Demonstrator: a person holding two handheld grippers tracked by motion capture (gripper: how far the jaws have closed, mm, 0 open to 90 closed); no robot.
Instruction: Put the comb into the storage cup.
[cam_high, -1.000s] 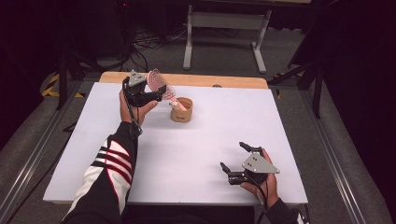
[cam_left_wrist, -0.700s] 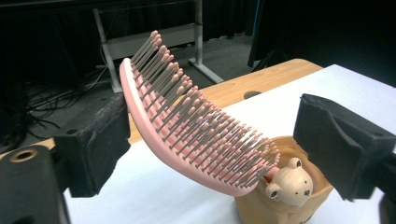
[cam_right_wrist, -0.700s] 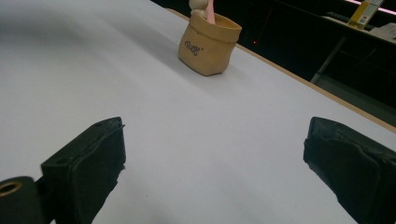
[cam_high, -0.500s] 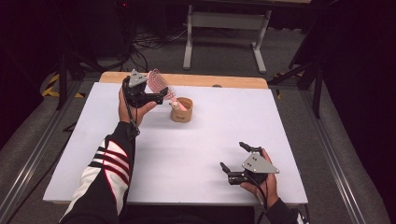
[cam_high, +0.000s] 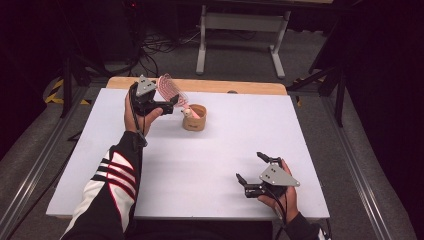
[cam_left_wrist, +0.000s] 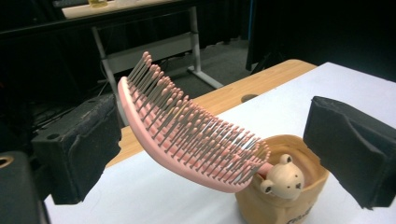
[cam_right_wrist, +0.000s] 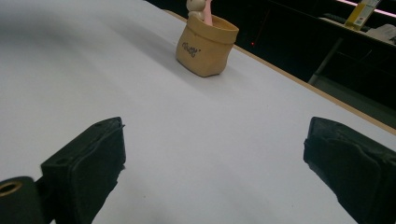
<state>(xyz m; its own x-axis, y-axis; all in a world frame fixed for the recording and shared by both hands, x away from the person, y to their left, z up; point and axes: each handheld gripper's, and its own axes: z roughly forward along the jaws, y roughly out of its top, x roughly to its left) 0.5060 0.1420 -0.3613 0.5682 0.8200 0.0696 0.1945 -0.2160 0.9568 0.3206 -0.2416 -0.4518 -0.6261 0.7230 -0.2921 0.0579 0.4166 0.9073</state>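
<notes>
A pink hairbrush (cam_high: 169, 89) (cam_left_wrist: 187, 135) leans with its handle in a small tan cup (cam_high: 195, 118) (cam_left_wrist: 280, 205) (cam_right_wrist: 207, 44) at the far middle of the white table (cam_high: 200, 165). A small bear head (cam_left_wrist: 285, 179) peeks out of the cup. My left gripper (cam_high: 172, 105) (cam_left_wrist: 215, 144) is level with the brush head. Its jaws have just been opening. They now stand wide on either side of the brush, and the right pad is clearly apart from it. My right gripper (cam_high: 249, 165) (cam_right_wrist: 215, 163) rests open near the front right edge, with nothing between its jaws.
A wooden strip (cam_high: 240, 86) runs along the table's far edge. Behind it stand a grey trestle frame (cam_high: 240, 30) and cables on the floor. Bare white tabletop lies between the cup and my right gripper.
The left gripper's jaws look slightly wider around the brush head. Both hands, the brush and the cup stay in place.
</notes>
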